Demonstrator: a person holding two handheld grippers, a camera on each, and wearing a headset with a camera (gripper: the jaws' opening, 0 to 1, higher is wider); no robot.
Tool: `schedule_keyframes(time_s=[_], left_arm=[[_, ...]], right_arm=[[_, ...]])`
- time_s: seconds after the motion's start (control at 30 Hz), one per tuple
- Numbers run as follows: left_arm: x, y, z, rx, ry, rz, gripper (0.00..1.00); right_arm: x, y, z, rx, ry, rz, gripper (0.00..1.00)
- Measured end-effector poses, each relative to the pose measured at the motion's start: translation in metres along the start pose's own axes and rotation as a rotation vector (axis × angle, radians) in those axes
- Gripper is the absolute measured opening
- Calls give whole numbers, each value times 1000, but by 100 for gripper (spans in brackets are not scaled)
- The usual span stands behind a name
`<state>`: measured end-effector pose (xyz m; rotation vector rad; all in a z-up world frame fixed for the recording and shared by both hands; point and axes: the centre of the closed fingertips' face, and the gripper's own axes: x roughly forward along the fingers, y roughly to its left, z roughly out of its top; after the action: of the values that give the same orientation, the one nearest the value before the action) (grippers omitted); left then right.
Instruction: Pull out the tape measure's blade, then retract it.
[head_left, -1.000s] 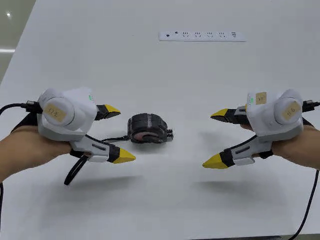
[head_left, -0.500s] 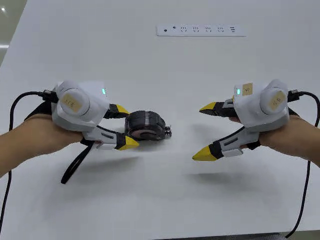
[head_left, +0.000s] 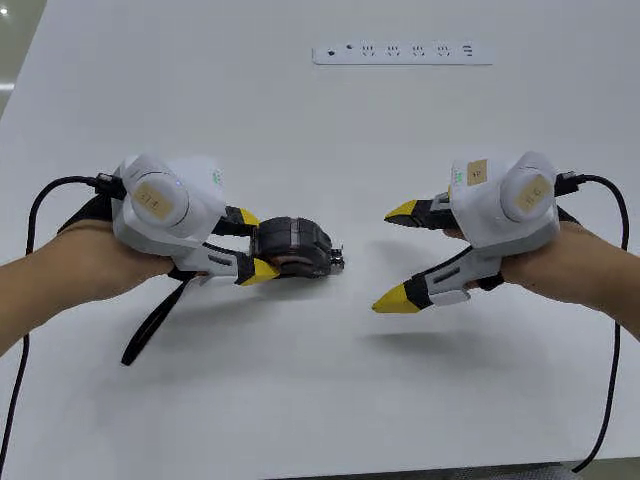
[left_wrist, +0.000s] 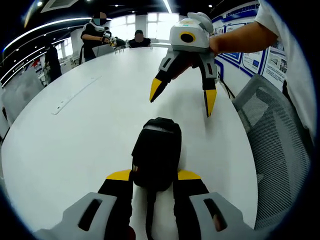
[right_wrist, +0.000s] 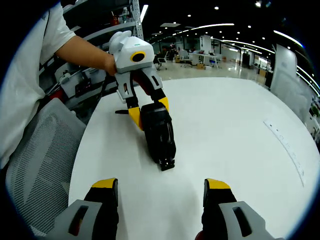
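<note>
Fingertips (head_left: 262, 270) of the left gripper (head_left: 255, 243), yellow-capped, stand narrow and press on either flank of the tape measure (head_left: 295, 250), clasping the rear of its black case. In the head view the tape measure lies on the white table (head_left: 320, 390), just toward 9 o'clock of the picture's centre. Its blade hook (head_left: 340, 263) sits at the case mouth and faces 3 o'clock. A black strap (head_left: 150, 325) trails from beneath the left gripper toward 7 o'clock.

The right gripper (head_left: 397, 255) is held at 3 o'clock of the tape measure, apart from it, with its jaws spread wide and holding nothing. Both of its tips point toward 9 o'clock.

In the left gripper view, the left gripper (left_wrist: 154, 175) shows the case (left_wrist: 157, 150) wedged between its two tips, with the right gripper (left_wrist: 182, 92) beyond at 12 o'clock. In the right gripper view, the right gripper (right_wrist: 161, 183) looks along its parted jaws at the tape measure (right_wrist: 159, 132), hook end nearest.

A white power strip (head_left: 402, 53) lies at 12 o'clock on the table, well apart from both grippers.
</note>
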<state>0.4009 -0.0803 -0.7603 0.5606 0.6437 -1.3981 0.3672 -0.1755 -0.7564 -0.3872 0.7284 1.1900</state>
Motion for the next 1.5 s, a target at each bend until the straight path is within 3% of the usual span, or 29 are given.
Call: schedule_keyframes(time_s=[0.4,0.6,0.9,1.5], left_arm=[[0,0,0,22,9,-2,25],[0,0,-1,24,10,-3,25],[0,0,-1,28,12,-1,25],[1,1,-1,31,11,-2,25]], right_arm=[[19,-4,7,-25,-11,17,53],[27,-5,10,-74,-16,17,43],[38,-7,11,-87,-22,35,28],[51,-9,8,-133,-26,51,13]])
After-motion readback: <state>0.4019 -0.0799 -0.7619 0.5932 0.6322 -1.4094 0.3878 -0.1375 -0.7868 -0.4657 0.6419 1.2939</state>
